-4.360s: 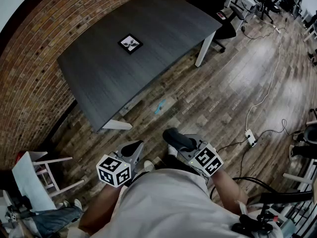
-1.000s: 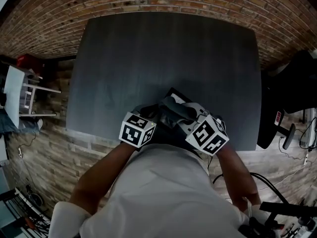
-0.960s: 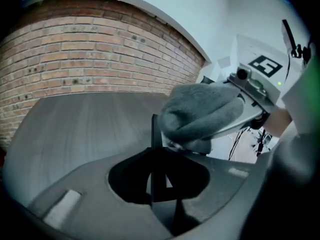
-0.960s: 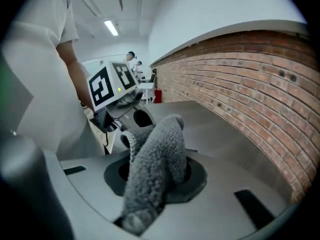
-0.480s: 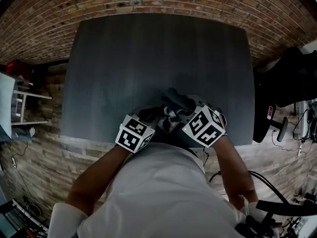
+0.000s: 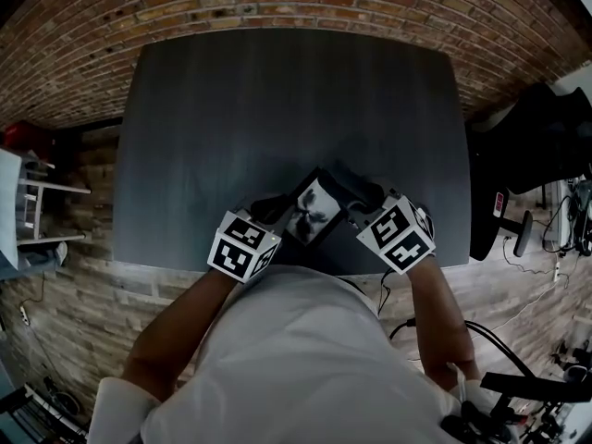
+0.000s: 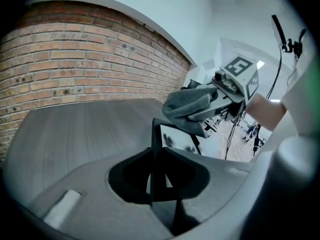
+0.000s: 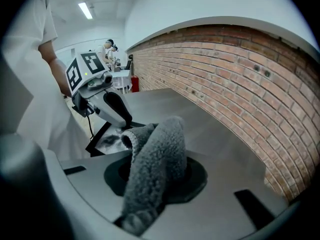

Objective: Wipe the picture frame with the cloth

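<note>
The black picture frame [image 6: 313,213] with a black-and-white print is tilted up above the near part of the dark grey table [image 6: 277,109]. My left gripper [image 6: 271,211] is shut on the frame's left edge [image 7: 153,149], which runs upright between the jaws of the left gripper [image 7: 159,181]. The print's face [image 7: 177,140] shows past that edge. My right gripper [image 6: 363,203] is shut on a grey fluffy cloth [image 8: 155,159], which bulges out of the jaws of the right gripper [image 8: 150,176]. The cloth [image 7: 189,105] hangs just beside the frame's top right corner; I cannot tell if it touches.
A brick wall [image 6: 277,3] runs along the table's far side. The table's near edge [image 6: 166,265] is right at the person's body. A black office chair [image 6: 541,155] stands to the right and a white chair [image 6: 23,211] to the left, on wooden floor.
The frame has come up off the table and now shows its print between the two grippers. The right gripper with the cloth has shifted to the right of it.
</note>
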The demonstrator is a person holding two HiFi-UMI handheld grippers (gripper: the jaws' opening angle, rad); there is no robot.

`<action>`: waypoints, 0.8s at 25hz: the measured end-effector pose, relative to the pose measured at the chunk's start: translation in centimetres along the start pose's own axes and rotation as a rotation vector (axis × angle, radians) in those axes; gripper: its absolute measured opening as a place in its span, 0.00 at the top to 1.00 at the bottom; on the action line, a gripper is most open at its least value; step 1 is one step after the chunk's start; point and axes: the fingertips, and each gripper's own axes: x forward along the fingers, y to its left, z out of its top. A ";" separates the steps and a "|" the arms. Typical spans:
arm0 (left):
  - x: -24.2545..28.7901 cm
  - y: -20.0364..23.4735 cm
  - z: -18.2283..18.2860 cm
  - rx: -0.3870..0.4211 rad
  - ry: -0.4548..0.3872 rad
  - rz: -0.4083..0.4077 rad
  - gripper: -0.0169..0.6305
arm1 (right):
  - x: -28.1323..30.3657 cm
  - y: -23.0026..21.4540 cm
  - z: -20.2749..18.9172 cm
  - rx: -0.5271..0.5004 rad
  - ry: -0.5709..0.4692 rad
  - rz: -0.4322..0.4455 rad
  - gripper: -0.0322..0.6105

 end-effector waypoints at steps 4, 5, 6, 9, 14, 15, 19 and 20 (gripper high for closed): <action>-0.2 1.1 0.3 -0.017 -0.005 0.015 0.86 | -0.5 0.1 -1.0 0.016 0.022 -0.005 0.82; -0.1 1.4 0.4 -0.023 -0.006 0.018 0.86 | -0.7 0.2 -1.3 0.022 0.026 -0.005 0.82; -0.1 1.6 0.4 -0.031 -0.008 0.020 0.86 | -0.8 0.3 -1.7 0.028 0.029 -0.005 0.82; 0.1 2.2 0.9 -0.069 -0.019 0.031 0.86 | -1.1 1.4 -2.0 0.033 0.027 0.010 0.82; 0.3 2.8 1.8 -0.133 -0.046 0.053 0.86 | -1.4 4.4 -1.9 0.030 -0.007 0.069 0.82; 0.4 2.9 2.0 -0.146 -0.052 0.057 0.86 | -1.4 5.1 -1.8 0.032 -0.015 0.081 0.82; 0.3 3.1 2.7 -0.198 -0.084 0.075 0.86 | -1.5 7.8 -1.3 0.019 -0.045 0.146 0.82; 0.3 3.0 2.8 -0.202 -0.090 0.082 0.86 | -1.5 8.2 -1.3 0.013 -0.047 0.157 0.82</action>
